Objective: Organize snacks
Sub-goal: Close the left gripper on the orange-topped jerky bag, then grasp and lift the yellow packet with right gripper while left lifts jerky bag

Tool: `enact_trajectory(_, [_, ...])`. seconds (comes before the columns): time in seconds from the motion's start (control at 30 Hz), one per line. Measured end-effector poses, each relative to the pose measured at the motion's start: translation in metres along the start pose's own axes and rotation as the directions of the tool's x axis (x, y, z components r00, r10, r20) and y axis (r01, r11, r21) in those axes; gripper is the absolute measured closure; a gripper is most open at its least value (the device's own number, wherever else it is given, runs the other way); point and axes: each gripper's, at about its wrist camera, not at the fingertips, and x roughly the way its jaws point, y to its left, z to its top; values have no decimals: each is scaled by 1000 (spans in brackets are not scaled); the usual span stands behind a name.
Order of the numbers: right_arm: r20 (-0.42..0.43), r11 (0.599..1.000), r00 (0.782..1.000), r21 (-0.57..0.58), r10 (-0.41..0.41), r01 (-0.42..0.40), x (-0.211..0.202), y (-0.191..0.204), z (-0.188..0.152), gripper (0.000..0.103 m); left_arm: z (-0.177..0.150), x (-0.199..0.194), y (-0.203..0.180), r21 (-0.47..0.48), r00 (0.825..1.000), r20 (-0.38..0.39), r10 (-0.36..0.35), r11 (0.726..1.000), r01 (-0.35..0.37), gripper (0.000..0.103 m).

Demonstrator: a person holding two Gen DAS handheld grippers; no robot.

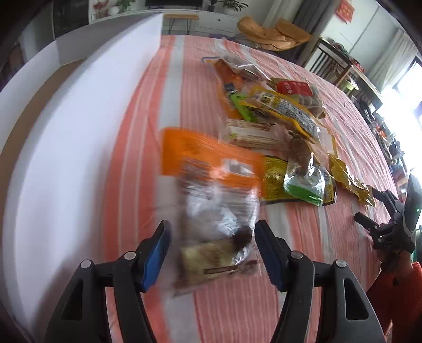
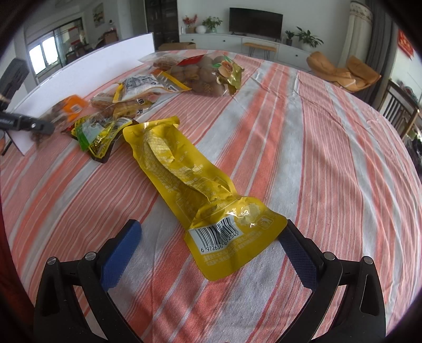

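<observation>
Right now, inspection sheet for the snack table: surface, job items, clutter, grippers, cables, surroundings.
Surface: striped tablecloth, orange, white and grey, wrinkled in places.
Job's things: orange-topped clear snack bag, blurred, lying between the left gripper's fingers; long yellow pouch, barcode end between the right gripper's fingers; pile of mixed snack packets beyond.
Clutter: white box along the table's edge.
Grippers: left gripper part open, pads not seen pressing the bag; right gripper open wide, right pad at the pouch's edge, left pad clear of it.
Cables: nothing seen.
Surroundings: living room with television, potted plants, orange lounge chair.
</observation>
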Motion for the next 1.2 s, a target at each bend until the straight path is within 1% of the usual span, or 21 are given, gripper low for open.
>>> enact_trajectory(0.07, [0,1000,1000,0,0,0,0,0,0,0,-5,-4,-1,0,1000,15,-15,1000,15,21])
enact_trajectory(0.13, [0,1000,1000,0,0,0,0,0,0,0,-5,-4,-8,13,1000,20,-18,1000,18,19])
enact_trajectory(0.2, [0,1000,1000,0,0,0,0,0,0,0,-3,-2,-21,51,1000,11,12,999,-12,18])
enact_trajectory(0.3, [0,1000,1000,0,-1,1,0,0,0,0,-4,10,-39,117,993,2,117,986,-117,15])
enact_trajectory(0.37, [0,1000,1000,0,0,0,0,0,0,0,-8,21,-46,134,981,-2,193,972,-191,13])
enact_trajectory(0.4, [0,1000,1000,0,0,0,0,0,0,0,-10,24,-47,126,977,2,212,969,-211,10])
enact_trajectory(0.43, [0,1000,1000,0,0,0,0,0,0,0,-13,26,-46,109,975,8,223,969,-222,1])
enact_trajectory(0.47, [0,1000,1000,0,0,0,0,0,0,0,-15,27,-45,93,973,12,232,968,-232,0])
enact_trajectory(0.57, [1,1000,1000,0,0,0,0,0,0,0,-22,31,-41,49,977,10,215,975,-215,0])
enact_trajectory(0.6, [1,1000,1000,0,0,0,0,-1,-1,0,-26,30,-42,61,974,27,224,972,-226,0])
enact_trajectory(0.63, [1,1000,1000,0,0,0,0,-1,-1,0,-27,29,-42,57,976,31,217,974,-219,0])
enact_trajectory(0.7, [-4,1000,1000,-5,3,-3,0,0,-1,0,-29,26,-41,74,978,39,205,975,-207,9])
enact_trajectory(0.73, [-28,1000,1000,-12,5,-6,0,0,2,0,-30,21,-41,88,978,55,199,975,-203,27])
enact_trajectory(0.77, [-73,1000,997,-11,7,-8,2,-2,6,1,-30,17,-40,97,980,57,190,976,-195,35])
enact_trajectory(0.83, [-146,1000,989,7,29,-28,0,-6,13,1,-34,15,-38,108,982,63,178,977,-184,39])
enact_trajectory(0.87, [-160,999,986,13,50,-48,-7,-9,17,1,-36,13,-37,117,983,70,171,977,-178,39])
enact_trajectory(1.0, [-146,998,989,-43,34,-40,-31,-8,42,1,-47,5,-39,110,989,98,108,987,-118,40])
enact_trajectory(1.07, [-163,995,986,-82,37,-51,-30,-1,57,2,-48,-1,-42,102,991,112,78,991,-89,40])
enact_trajectory(1.13, [-185,990,982,-133,29,-55,-17,11,70,3,-49,-8,-43,90,992,115,49,994,-59,40])
enact_trajectory(1.17, [-202,986,979,-155,32,-65,-7,19,76,5,-49,-12,-43,84,992,118,38,995,-48,40])
enact_trajectory(1.2, [-220,983,975,-166,41,-79,5,27,81,15,-51,-19,-42,78,992,124,30,996,-39,40])
